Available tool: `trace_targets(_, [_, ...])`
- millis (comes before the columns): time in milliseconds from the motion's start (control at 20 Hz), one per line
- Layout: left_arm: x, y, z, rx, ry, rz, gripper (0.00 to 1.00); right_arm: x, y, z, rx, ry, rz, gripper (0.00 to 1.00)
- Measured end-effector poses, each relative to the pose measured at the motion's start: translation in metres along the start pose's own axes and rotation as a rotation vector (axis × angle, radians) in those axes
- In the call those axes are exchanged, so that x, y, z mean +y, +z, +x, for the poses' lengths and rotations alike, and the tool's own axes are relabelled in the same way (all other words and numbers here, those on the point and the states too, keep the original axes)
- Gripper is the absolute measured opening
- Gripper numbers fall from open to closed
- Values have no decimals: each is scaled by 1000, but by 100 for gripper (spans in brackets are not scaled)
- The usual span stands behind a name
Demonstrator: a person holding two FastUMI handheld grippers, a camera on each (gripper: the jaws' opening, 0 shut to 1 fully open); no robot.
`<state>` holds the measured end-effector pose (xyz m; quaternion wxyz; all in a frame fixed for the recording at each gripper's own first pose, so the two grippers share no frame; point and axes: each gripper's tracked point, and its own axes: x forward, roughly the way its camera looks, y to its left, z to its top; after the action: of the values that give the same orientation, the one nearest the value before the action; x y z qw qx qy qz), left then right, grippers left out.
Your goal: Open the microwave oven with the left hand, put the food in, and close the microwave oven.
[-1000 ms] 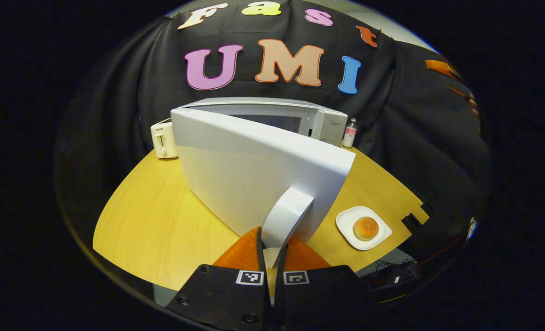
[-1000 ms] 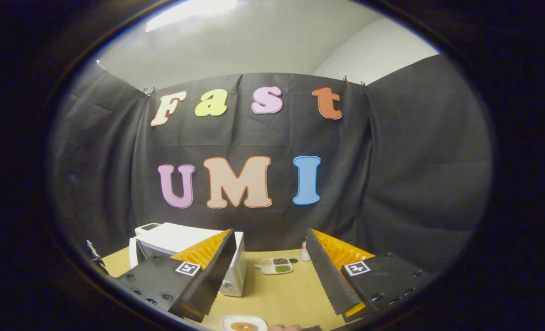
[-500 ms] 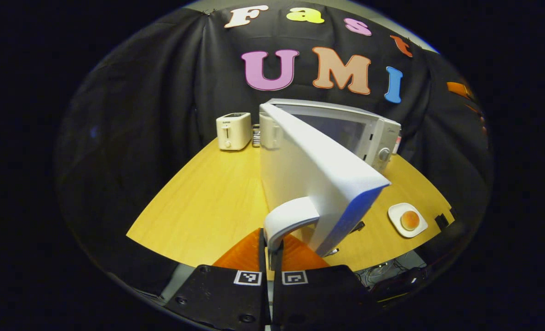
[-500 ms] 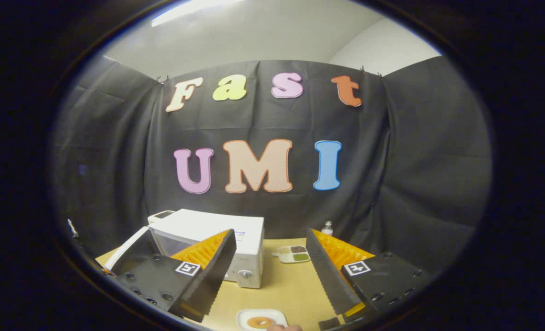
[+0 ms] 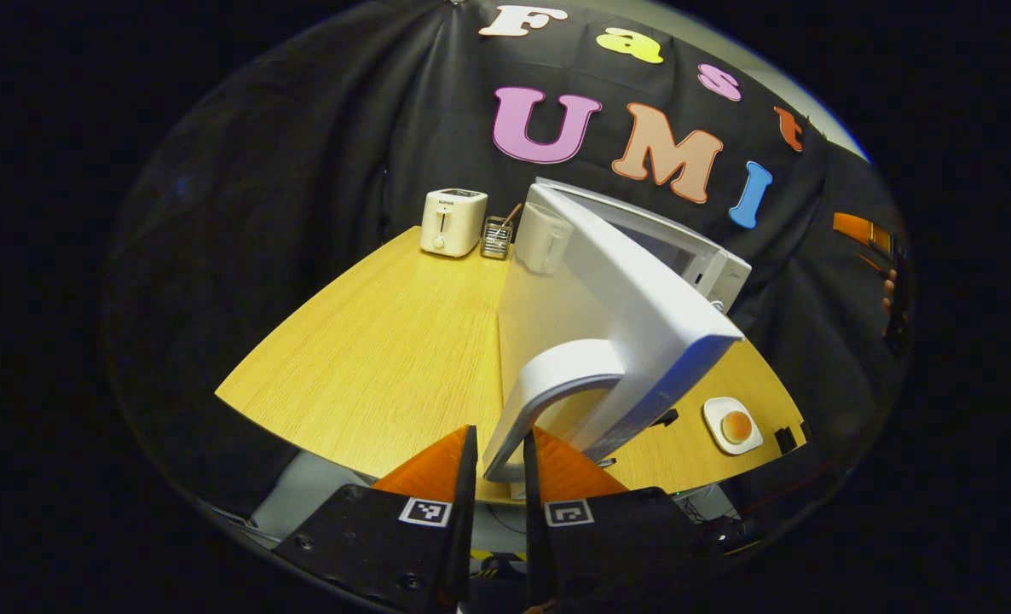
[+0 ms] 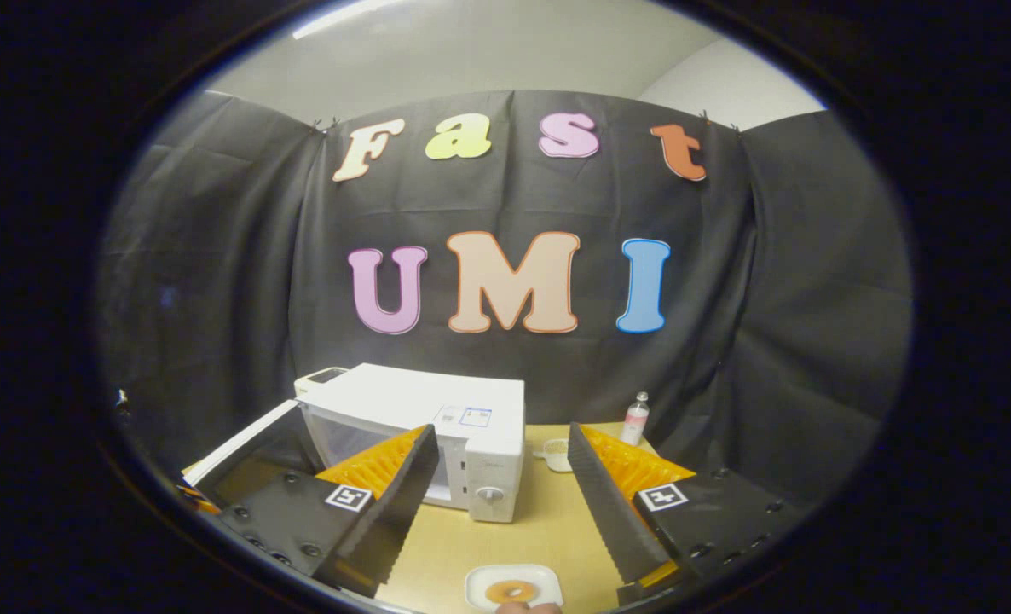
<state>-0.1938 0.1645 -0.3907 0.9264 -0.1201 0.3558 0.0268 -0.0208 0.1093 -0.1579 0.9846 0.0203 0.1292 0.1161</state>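
Observation:
The white microwave (image 5: pixel 721 271) stands at the back of the wooden table (image 5: pixel 386 341), its door (image 5: pixel 633 307) swung wide open. The door's curved handle (image 5: pixel 557 375) runs down between the fingers of my left gripper (image 5: pixel 499 435), which are slightly parted and no longer squeeze it. A bun on a white plate (image 5: pixel 734 425) lies near the table's front right. In the right gripper view the microwave (image 6: pixel 480 409) shows its open cavity, with the door (image 6: pixel 241 439) out to the left. My right gripper (image 6: pixel 500 431) hangs open and empty above the plate with the bun (image 6: pixel 512 588).
A white toaster (image 5: pixel 452 222), a utensil holder (image 5: pixel 496 237) and a white cup (image 5: pixel 544 239) stand at the back left. A small bottle (image 6: pixel 635 418) and a dish (image 6: pixel 555 454) sit right of the microwave. Bare table (image 6: pixel 557 529) lies in front of the microwave.
The door has swung further open with my left gripper on its handle, and the left fingers have now parted a little. The right gripper has tilted down, bringing more of the microwave and plate into view.

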Motion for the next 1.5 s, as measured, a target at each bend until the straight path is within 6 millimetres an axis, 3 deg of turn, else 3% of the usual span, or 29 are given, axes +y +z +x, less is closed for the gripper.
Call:
trace_targets(50, [-1,-1,-4,-2,-3,3,25,2,-1,1,4,2,-4,97])
trace_targets(100, [-2,-1,-6,-6,-8,11,32,4,-3,2,8,3,-9,97])
trace_targets(150, [-3,1,-9,-12,-15,22,18,5,-5,2,12,5,-15,97])
trace_targets(200, [-3,4,-13,-16,-15,31,25,6,-8,2,18,8,-22,97])
trace_targets(250, [0,7,-16,-24,-13,39,25,7,-12,3,26,10,-28,97])
trace_targets(350, [11,27,-28,-87,43,82,39,6,-22,2,41,8,-39,97])
trace_targets(400, [15,38,-37,-116,62,104,38,5,-27,1,47,4,-40,97])
trace_targets(450, [16,52,-44,-156,79,117,63,3,-30,1,52,0,-40,97])
trace_targets(500, [17,67,-52,-184,91,125,58,2,-34,1,57,-3,-38,97])
trace_targets(550, [15,81,-60,-222,98,133,70,2,-38,1,63,-2,-35,97])
trace_targets(600, [14,99,-71,-269,105,137,71,2,-41,1,65,-1,-32,97])
trace_targets(800, [-5,200,-124,-556,144,212,73,-2,-53,2,62,-2,-25,97])
trace_targets(850, [-14,217,-139,-610,147,232,74,-2,-60,2,68,-1,-17,97])
trace_targets(900, [-24,233,-149,-644,138,255,75,-2,-71,2,79,2,-3,97])
trace_targets(1050, [-47,258,-165,-722,124,304,99,-2,-115,3,145,4,25,97])
trace_targets(1200, [-62,262,-169,-745,95,312,96,-14,-181,1,269,-32,48,97])
trace_targets(1250, [-63,260,-168,-743,87,298,100,-18,-202,0,307,-45,62,98])
trace_targets(1400, [-58,251,-157,-702,91,258,96,-29,-265,-4,438,-79,98,98])
trace_targets(1500, [-55,250,-156,-696,91,234,100,-33,-300,-4,523,-94,121,98])
